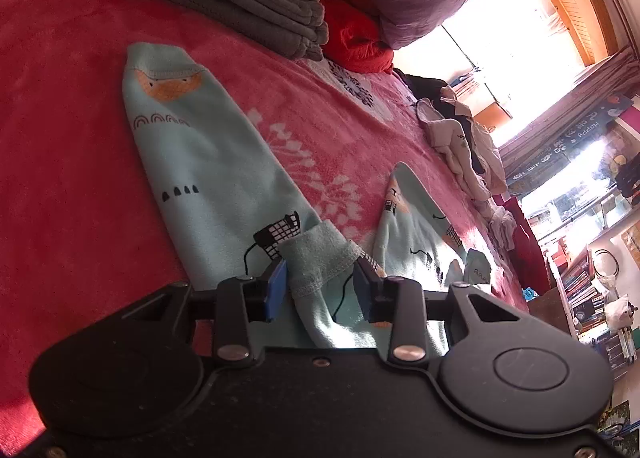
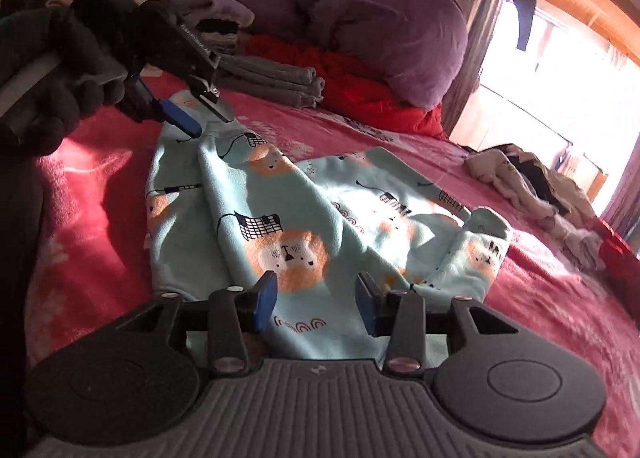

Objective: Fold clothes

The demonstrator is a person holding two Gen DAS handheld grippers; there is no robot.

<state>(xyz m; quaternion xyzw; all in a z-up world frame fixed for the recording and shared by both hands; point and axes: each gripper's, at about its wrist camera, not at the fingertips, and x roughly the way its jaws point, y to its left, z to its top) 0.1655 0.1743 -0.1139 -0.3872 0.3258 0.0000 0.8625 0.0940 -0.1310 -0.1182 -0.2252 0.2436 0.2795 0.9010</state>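
Observation:
A mint-green child's garment with orange lion prints [image 2: 280,226] lies spread on the pink bed blanket [image 2: 540,290]. In the left wrist view its long leg [image 1: 192,162] stretches away and a stitched cuff [image 1: 320,258] rises between my left gripper's [image 1: 320,286] open blue pads, which do not pinch it. My right gripper [image 2: 316,298] is open just above the garment's near edge. The left gripper also shows in the right wrist view [image 2: 192,118], held in a dark gloved hand at the garment's far end.
Folded grey towels [image 1: 248,2], a red cloth [image 1: 352,30] and a purple duvet [image 2: 380,18] lie at the back of the bed. A heap of pale clothes [image 2: 528,178] sits at the right. A bright window [image 1: 500,38] and bookshelves [image 1: 592,290] lie beyond.

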